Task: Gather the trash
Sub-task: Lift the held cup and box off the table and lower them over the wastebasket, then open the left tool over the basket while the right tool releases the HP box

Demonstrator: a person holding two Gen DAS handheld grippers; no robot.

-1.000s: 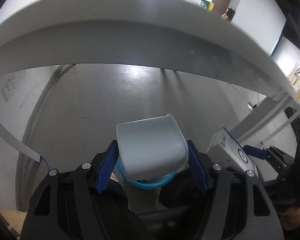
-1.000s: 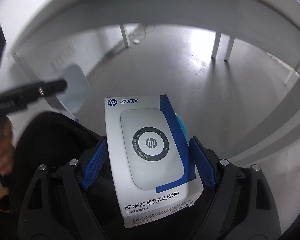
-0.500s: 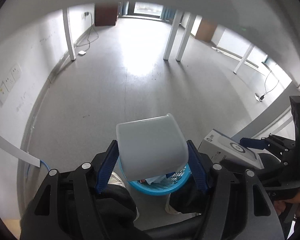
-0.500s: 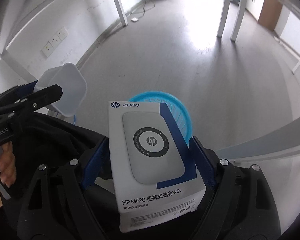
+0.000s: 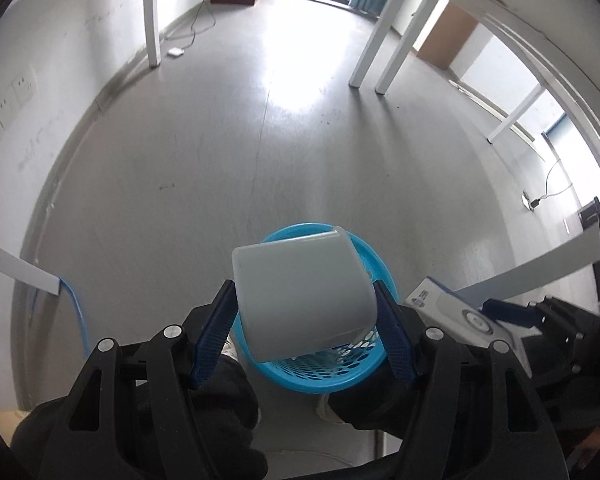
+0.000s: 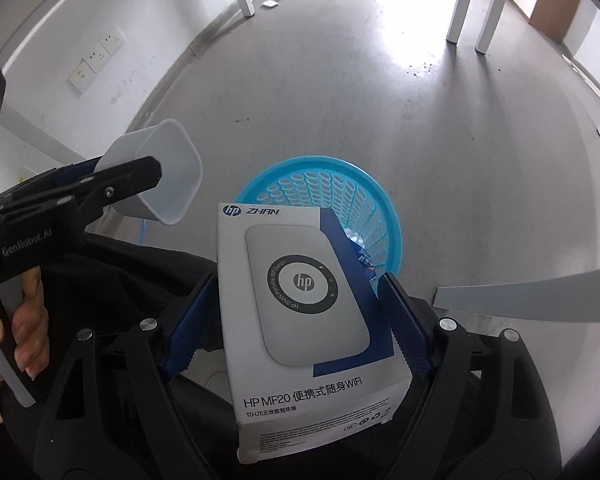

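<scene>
Above the basket (image 6: 380, 216) we grip a cup (image 5: 300, 292) in our left claw (image 5: 304, 320) and a box (image 6: 300, 304) in our right claw (image 6: 296, 320), both spread wide.

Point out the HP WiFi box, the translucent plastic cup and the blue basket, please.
HP WiFi box (image 6: 300, 300): right wrist view, printed top face.
translucent plastic cup (image 5: 300, 296): left wrist view, side wall.
blue basket (image 6: 384, 208): right wrist view, right rim.
</scene>
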